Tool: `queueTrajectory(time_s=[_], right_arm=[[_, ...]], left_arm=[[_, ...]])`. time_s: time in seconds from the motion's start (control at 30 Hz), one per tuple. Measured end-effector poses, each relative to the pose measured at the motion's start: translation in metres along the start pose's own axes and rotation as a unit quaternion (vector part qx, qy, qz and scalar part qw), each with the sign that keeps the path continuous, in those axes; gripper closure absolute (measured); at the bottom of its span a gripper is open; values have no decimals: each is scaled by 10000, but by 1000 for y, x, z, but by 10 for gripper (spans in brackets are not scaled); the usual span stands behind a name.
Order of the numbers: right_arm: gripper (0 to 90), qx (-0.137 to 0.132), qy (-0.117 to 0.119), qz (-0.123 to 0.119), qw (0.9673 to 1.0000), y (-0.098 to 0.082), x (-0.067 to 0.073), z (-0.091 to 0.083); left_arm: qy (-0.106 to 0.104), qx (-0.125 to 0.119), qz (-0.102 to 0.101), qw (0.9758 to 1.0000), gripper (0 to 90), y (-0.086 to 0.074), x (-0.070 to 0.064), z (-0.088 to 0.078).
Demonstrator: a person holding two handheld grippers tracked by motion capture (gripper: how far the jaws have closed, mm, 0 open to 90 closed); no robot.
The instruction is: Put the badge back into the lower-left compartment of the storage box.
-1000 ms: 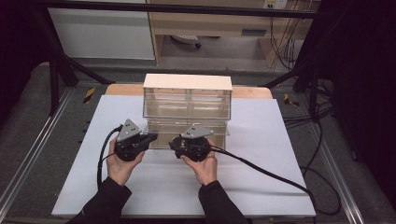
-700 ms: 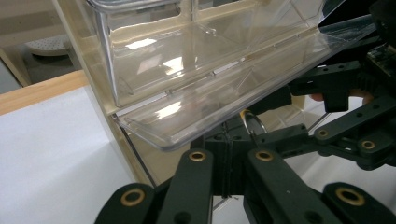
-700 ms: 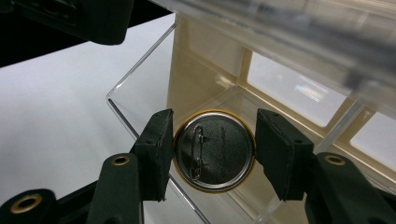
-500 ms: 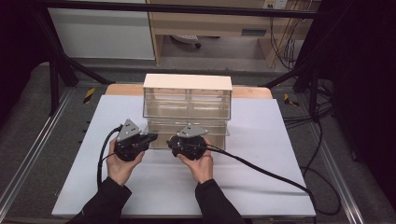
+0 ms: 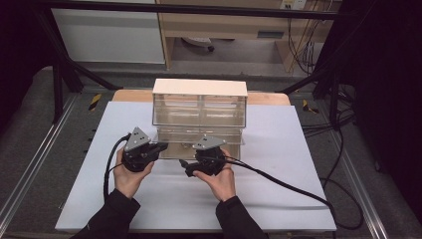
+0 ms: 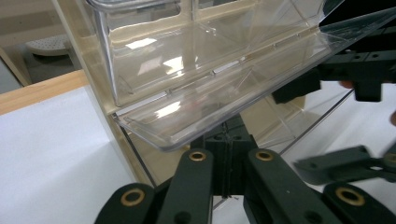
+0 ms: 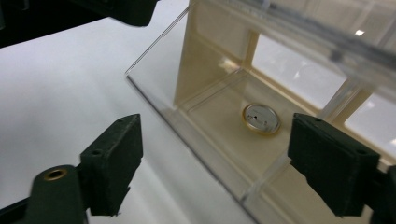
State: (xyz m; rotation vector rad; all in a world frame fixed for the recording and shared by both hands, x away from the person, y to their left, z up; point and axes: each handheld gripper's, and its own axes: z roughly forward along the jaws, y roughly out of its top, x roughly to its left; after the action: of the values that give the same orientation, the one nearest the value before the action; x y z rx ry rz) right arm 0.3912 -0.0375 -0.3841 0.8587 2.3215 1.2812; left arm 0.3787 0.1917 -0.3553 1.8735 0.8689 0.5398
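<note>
**One clear organizer, one disc inside, two grippers at its front**

One clear plastic drawer cabinet (image 5: 200,112) with a cream frame sits centre frame in the high view, at the far middle of the white table mat (image 5: 278,199). Two upper compartments side by side; what's in them I can't tell.

In your right gripper view, the lower compartment holds one small round metal disc (image 7: 261,118), lying flat on the floor, right of centre. A clear flap (image 6: 224,100) hangs out at the front, tilted, across the middle of your left gripper view.

Your left gripper (image 5: 160,147) is at the lower-left front corner of the cabinet, jaws together with nothing between them, under the flap's edge. Your right gripper (image 5: 185,168) is just below the cabinet front, centre frame; jaws have just been opening and stand apart, nothing between the pads.

Two cables (image 5: 278,181) trail toward the frame's lower edge.
</note>
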Motion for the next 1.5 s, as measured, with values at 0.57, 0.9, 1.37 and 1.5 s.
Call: queueTrajectory(time_s=[0.57,0.9,1.37,1.5], right_arm=[[34,340,136,69,9993,-27,-16,-47],[9,369,-80,180,9991,-48,-40,-78],[8,514,-229,425,9975,-86,-76,-105],[9,531,-320,493,9969,-97,-85,-112]], left_arm=[[12,16,14,10000,895,0,0,0],[9,20,13,10000,896,0,0,0],[-29,15,-13,10000,896,-1,0,1],[-23,14,-13,10000,896,-1,1,1]])
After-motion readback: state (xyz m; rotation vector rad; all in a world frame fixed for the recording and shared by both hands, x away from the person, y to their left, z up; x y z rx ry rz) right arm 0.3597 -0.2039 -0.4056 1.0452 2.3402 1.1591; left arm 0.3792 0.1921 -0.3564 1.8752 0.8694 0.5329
